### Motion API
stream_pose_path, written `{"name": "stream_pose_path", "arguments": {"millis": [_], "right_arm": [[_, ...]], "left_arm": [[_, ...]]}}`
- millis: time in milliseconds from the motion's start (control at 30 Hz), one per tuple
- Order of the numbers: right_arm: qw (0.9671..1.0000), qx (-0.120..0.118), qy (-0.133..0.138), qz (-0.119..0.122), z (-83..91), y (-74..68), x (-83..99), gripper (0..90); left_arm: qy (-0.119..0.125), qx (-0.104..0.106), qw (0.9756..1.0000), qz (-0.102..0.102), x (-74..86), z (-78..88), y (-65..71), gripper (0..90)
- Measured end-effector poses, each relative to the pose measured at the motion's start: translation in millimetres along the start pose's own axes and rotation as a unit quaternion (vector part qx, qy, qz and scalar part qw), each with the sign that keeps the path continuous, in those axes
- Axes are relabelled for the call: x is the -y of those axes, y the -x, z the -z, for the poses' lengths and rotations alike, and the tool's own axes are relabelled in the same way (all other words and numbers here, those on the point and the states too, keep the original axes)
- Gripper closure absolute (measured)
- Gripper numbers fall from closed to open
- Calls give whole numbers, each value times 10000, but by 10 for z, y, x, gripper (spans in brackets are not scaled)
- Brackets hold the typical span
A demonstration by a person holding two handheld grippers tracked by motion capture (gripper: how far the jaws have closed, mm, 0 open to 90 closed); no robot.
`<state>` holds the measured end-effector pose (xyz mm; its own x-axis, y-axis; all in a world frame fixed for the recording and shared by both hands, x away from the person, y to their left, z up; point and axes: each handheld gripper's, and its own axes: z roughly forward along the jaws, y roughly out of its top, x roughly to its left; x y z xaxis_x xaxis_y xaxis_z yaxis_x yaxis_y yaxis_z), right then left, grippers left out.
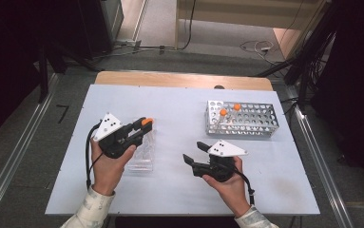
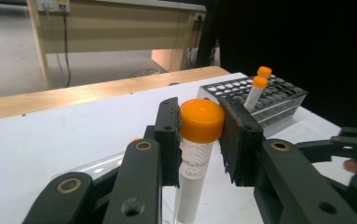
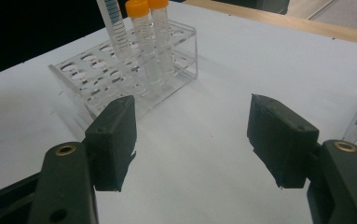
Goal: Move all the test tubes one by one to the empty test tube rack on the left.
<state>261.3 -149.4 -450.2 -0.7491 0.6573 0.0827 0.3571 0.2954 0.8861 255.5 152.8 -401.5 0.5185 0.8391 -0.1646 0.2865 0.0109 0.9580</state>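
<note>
My left gripper (image 1: 145, 124) is shut on a clear tube with an orange cap (image 2: 199, 120); its pads press the cap from both sides. The tube hangs upright over a clear plastic rack (image 1: 140, 151) at the left of the table. In the right gripper view that clear rack (image 3: 120, 70) holds two orange-capped tubes (image 3: 141, 42) and a third tube with blue markings whose top is cut off. My right gripper (image 1: 192, 150) is open with nothing between its jaws, pointing left towards the clear rack (image 3: 192, 135). A metal grid rack (image 1: 241, 119) at the back right holds two orange-capped tubes (image 2: 259, 84).
A white sheet (image 1: 179, 109) covers the table, with a wooden strip (image 1: 179, 80) along the far edge. Bare sheet lies between the two racks. Cables and dark equipment stand on the floor beyond the table.
</note>
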Motion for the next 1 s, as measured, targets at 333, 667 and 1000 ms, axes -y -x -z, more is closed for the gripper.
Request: {"name": "stream_pose_path", "arguments": {"millis": [333, 667, 1000], "right_arm": [[10000, 27, 1, 11, 6, 10, 1, 325], [10000, 56, -12, 9, 9, 11, 4, 331], [10000, 65, -1, 10, 14, 12, 5, 331]], "left_arm": [[-15, -96, 9999, -60, 17, -10, -27, 703], [-59, -188, 9998, -53, 85, -55, -61, 702], [-321, -263, 9990, -182, 224, -158, -18, 701]]}}
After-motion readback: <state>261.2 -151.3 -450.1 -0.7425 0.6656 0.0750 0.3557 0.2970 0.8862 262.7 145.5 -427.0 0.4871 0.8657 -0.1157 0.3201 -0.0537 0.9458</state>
